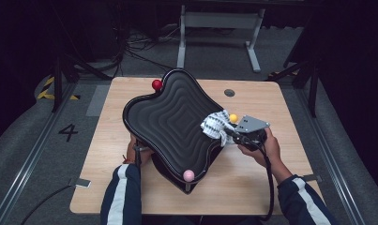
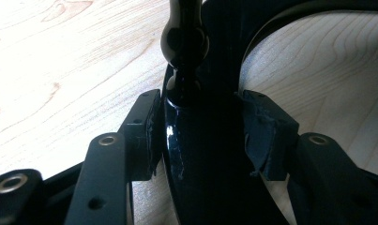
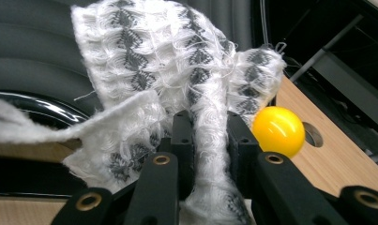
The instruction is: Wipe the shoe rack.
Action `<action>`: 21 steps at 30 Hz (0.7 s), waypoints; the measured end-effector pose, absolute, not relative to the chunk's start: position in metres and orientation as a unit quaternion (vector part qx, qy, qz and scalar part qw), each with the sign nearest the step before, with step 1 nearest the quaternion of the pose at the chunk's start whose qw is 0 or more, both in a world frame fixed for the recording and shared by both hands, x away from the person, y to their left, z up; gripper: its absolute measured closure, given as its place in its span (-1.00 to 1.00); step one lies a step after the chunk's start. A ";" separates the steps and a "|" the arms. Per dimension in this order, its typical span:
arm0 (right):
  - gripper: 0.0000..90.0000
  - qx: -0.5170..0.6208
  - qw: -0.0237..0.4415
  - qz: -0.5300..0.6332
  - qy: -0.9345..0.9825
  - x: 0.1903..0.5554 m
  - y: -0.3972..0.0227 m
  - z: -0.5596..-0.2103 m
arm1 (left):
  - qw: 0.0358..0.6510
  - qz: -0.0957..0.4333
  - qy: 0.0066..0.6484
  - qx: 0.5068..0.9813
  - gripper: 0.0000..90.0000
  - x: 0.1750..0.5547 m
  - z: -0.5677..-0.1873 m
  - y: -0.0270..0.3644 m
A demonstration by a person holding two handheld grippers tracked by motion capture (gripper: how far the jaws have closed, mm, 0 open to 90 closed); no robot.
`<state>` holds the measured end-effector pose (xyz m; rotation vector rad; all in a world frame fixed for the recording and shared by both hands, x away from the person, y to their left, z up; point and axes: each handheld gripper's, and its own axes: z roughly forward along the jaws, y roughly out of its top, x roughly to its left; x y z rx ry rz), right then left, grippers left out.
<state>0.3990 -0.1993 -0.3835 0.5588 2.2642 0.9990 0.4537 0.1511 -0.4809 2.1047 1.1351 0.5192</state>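
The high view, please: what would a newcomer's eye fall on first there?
First, the big black ridged tray, wavy in outline, lying askew in the middle of the wooden table, with a red ball, a yellow ball and a pink ball at its rim. Next, the white patterned cloth at the tray's right edge, pinched in the right claw. The left claw grips the tray's glossy near-left edge.

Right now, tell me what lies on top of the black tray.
A white-and-grey cloth, pinched in the right tongs, lies on the black tray at its right rim. The ribbed tray surface under the cloth is covered.
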 end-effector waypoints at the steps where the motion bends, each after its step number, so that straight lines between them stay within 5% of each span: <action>1: 0.72 0.210 0.297 0.376 0.852 0.398 -0.198 -0.384 | 0.340 0.200 0.436 0.809 0.12 0.454 -0.481 0.151; 21: 0.70 0.069 0.230 0.414 0.878 0.343 -0.132 -0.377 | 0.338 0.204 0.440 0.806 0.13 0.453 -0.481 0.150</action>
